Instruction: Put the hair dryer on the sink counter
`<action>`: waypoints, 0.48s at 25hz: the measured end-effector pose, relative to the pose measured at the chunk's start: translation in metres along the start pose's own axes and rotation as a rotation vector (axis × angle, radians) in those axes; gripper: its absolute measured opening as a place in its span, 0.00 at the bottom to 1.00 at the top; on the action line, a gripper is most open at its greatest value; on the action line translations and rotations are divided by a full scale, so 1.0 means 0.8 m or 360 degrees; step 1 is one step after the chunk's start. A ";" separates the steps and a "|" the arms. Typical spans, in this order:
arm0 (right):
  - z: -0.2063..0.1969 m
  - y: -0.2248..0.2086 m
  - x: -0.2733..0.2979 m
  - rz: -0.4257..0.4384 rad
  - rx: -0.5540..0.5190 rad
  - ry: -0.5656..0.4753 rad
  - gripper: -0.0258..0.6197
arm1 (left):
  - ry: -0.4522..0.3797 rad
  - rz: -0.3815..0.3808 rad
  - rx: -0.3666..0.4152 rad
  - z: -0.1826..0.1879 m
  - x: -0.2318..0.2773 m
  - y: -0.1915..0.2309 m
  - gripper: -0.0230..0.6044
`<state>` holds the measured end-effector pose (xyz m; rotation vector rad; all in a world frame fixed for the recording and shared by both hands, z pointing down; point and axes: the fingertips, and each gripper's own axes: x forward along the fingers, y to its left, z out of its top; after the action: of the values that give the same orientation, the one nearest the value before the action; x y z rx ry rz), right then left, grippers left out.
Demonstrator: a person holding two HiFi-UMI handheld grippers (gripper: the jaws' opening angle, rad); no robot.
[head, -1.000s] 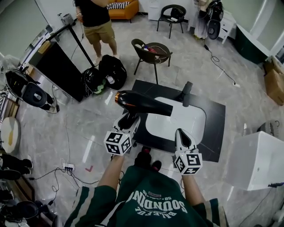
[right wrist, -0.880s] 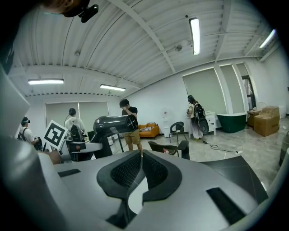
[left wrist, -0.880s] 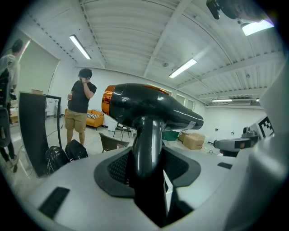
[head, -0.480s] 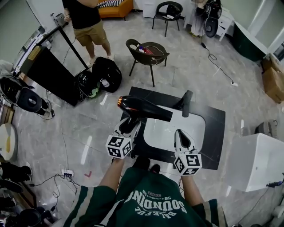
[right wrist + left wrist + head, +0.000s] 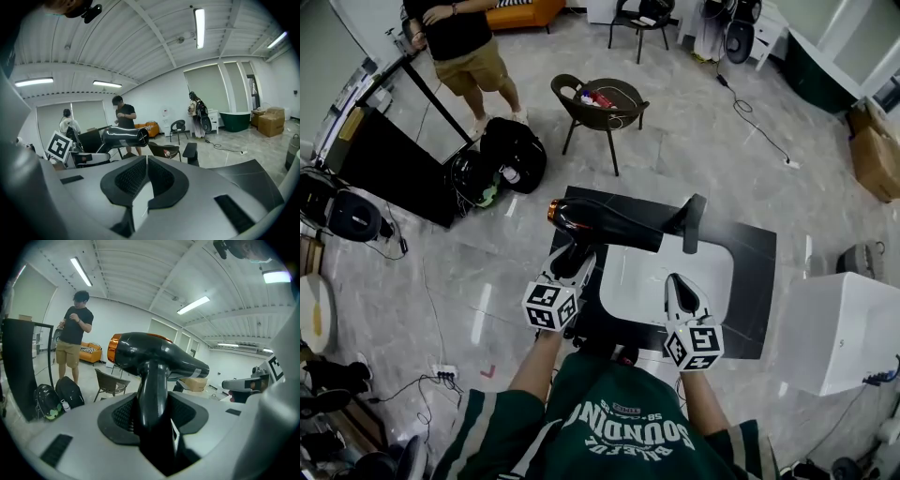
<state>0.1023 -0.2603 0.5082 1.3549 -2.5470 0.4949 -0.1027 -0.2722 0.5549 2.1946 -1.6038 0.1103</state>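
My left gripper (image 5: 574, 259) pinches the hair dryer (image 5: 605, 223) by its handle, over the left edge of the sink counter (image 5: 757, 251). My right gripper (image 5: 679, 289) is pressed together, empty. Released there, the top-heavy dryer could tip onto the floor (image 5: 694, 141).

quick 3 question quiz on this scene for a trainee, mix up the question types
1. True or false: the right tongs hold the hair dryer.
2. Which part of the hair dryer do the left tongs grip? A) the nozzle B) the handle C) the cord
3. What colour is the rear band on the hair dryer?

Key: 1 false, the right tongs are shut on nothing; 2 B; 3 orange.
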 end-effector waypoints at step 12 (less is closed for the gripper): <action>-0.009 -0.027 0.026 -0.0059 0.0022 0.0081 0.11 | 0.0107 -0.0039 -0.0023 -0.018 0.063 0.021 0.34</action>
<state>0.1091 -0.2845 0.5261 1.3736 -2.4777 0.5345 -0.0988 -0.3162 0.5882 2.1755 -1.5360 0.1628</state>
